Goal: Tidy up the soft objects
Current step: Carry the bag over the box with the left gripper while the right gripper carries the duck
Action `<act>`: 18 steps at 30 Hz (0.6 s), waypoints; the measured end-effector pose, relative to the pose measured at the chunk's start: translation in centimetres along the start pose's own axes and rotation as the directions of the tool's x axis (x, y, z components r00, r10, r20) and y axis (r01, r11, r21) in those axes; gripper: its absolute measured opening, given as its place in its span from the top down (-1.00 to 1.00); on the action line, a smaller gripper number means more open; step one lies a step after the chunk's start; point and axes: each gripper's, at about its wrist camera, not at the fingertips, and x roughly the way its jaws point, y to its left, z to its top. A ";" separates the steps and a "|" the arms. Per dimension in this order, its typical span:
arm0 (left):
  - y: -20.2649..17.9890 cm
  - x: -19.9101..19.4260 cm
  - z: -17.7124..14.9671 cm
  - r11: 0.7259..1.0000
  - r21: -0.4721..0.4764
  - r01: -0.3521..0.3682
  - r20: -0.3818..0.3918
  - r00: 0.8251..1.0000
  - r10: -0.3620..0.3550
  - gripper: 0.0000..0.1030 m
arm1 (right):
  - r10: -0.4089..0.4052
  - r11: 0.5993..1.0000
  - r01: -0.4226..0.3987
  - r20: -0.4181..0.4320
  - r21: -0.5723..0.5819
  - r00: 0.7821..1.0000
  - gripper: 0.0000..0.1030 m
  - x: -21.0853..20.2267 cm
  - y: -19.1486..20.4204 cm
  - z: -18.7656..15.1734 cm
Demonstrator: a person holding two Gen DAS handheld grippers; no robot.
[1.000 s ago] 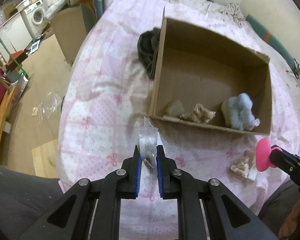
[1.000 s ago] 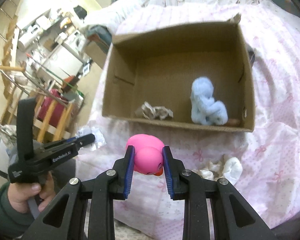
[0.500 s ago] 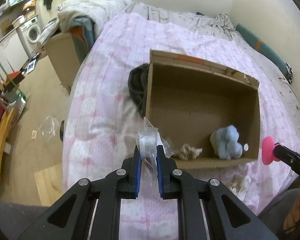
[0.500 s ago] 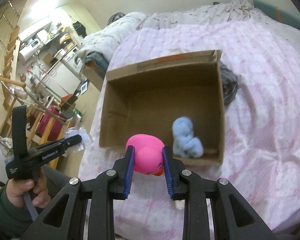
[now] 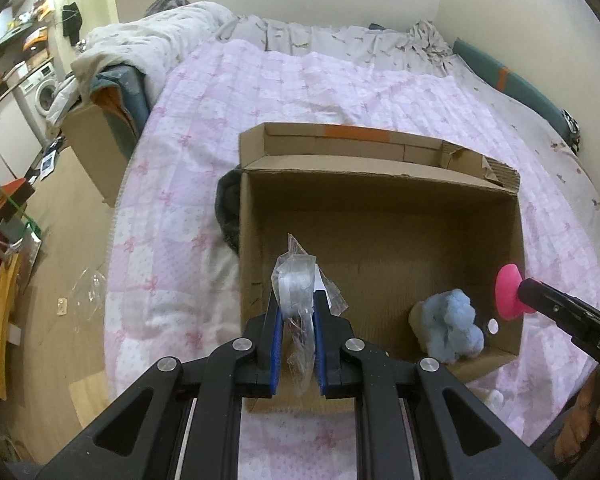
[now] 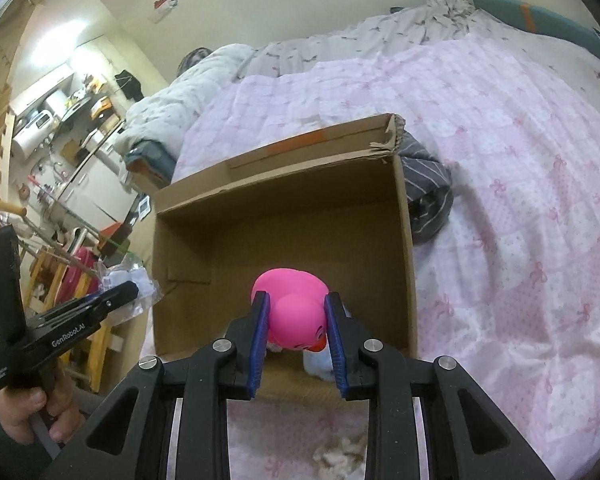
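The left gripper [image 5: 296, 320] is pinching a crumpled clear bag [image 5: 294, 284] between its blue pads [image 5: 275, 344], the plastic sticking up above the fingertips and hanging down between them. It is hovering over the near left part of an open box [image 5: 384, 184]. The right gripper [image 6: 296, 328] is clamping a pink duck [image 6: 294, 312] — the toy's rounded body is bulging out past the pads, with an orange bit showing at its lower right. In the left view the duck [image 5: 508, 290] is sitting over the box's right wall, held at the tip of the right gripper [image 5: 520, 290].

Inside the box, a fluffy blue toy [image 5: 448, 330] is lying in the near right corner, touching the near wall; in the right view only a sliver of it [image 6: 316, 366] is showing beneath the duck. Just in front of the box, a small white fluffy item [image 6: 340, 454] is lying on the pink quilt [image 6: 520, 200].

Against the box's far left outer corner a dark striped cloth [image 6: 426, 196] is lying bunched. Beyond it the quilt is stretching away to a grey sheet [image 5: 340, 40] — and a pale rumpled duvet [image 5: 148, 40] is lying heaped at the bed's far left edge.
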 end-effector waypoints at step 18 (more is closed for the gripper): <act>-0.8 4.9 -0.3 0.999 0.031 0.005 -0.014 1.000 -0.004 0.76 | -0.035 0.999 0.036 -0.078 0.001 0.996 0.43 4.6 -0.5 -0.5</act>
